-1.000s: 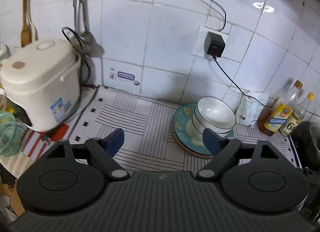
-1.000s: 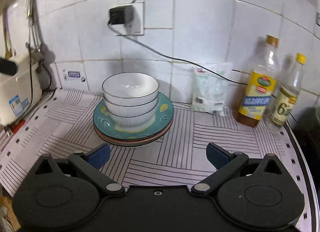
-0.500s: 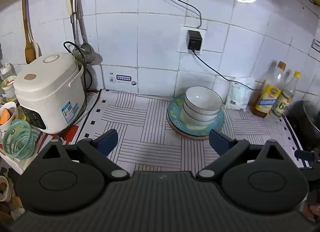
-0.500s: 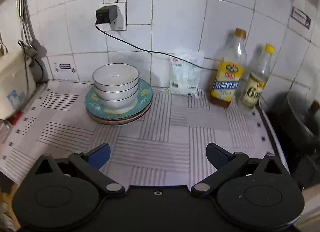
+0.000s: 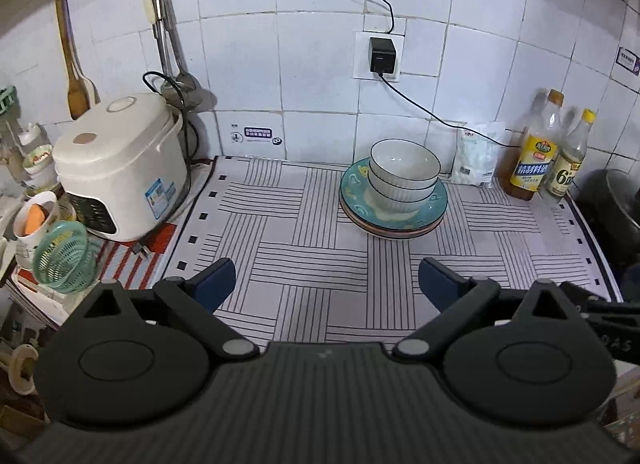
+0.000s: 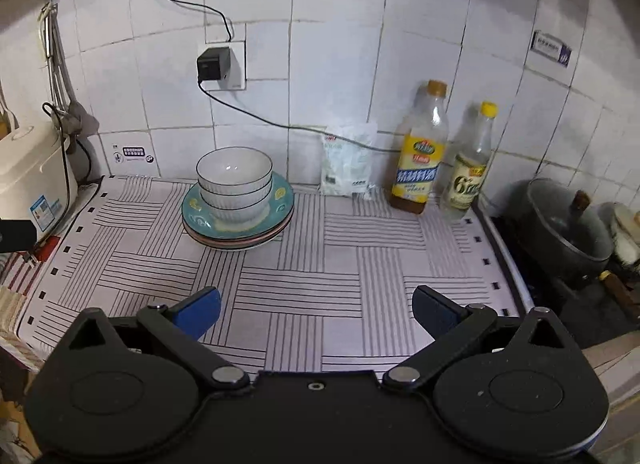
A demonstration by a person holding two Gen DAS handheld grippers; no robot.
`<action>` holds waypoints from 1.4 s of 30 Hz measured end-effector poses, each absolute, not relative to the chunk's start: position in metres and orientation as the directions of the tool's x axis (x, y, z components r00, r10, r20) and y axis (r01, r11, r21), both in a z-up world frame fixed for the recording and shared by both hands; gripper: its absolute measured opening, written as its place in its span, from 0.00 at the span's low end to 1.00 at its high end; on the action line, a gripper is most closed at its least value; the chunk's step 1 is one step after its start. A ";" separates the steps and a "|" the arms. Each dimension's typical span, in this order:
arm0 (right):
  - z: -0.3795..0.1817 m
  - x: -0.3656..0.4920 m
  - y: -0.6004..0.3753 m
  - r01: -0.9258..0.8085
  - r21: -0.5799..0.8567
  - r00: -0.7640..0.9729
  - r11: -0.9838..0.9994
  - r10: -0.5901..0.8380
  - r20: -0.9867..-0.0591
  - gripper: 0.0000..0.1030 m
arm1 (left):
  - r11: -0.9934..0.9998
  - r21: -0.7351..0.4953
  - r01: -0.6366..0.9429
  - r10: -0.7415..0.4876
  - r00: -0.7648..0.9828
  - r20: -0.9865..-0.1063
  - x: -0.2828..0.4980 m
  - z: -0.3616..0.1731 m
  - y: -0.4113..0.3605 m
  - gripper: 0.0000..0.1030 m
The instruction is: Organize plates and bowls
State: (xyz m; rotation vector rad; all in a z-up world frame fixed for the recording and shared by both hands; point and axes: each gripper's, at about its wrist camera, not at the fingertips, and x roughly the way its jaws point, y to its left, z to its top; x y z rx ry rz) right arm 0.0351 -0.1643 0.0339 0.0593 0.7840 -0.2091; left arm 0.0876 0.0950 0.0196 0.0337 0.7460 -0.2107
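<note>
White wall tiles are backing a striped counter mat [image 5: 304, 264] where I am seeing three nested white bowls [image 5: 404, 172] sitting on a teal plate [image 5: 436, 204] atop a stack of plates, near the wall. My left gripper [image 5: 324, 284] is hovering with its jaws spread wide and nothing between them; my right gripper [image 6: 316, 306] is likewise gaping and empty, well apart from the stack. A white rice cooker [image 5: 120, 164] is standing at the left. Beside a white packet [image 6: 348, 160], a yellow-labelled bottle [image 6: 420, 156] and a smaller bottle [image 6: 468, 168] marked with a large "6" are standing; other label writing is too small to read
</note>
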 end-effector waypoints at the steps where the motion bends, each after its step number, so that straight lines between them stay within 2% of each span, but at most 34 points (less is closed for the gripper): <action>1: 0.036 0.033 -0.163 0.210 -0.028 0.691 0.977 -0.169 -0.703 1.00 | 0.978 -0.039 0.204 -0.176 0.713 -0.678 0.085 0.020 0.094 0.96; 16: 0.048 0.004 -0.152 0.236 -0.020 0.722 0.971 -0.189 -0.666 1.00 | 0.973 -0.003 0.232 -0.174 0.722 -0.669 0.052 0.016 0.088 0.96; 27: 0.038 -0.013 -0.158 0.267 -0.011 0.709 0.964 -0.204 -0.675 1.00 | 0.972 0.023 0.232 -0.165 0.753 -0.637 0.040 0.011 0.078 0.96; 42: 0.032 -0.019 -0.164 0.279 0.010 0.710 0.960 -0.199 -0.676 1.00 | 0.968 -0.009 0.252 -0.196 0.730 -0.655 0.036 0.002 0.076 0.96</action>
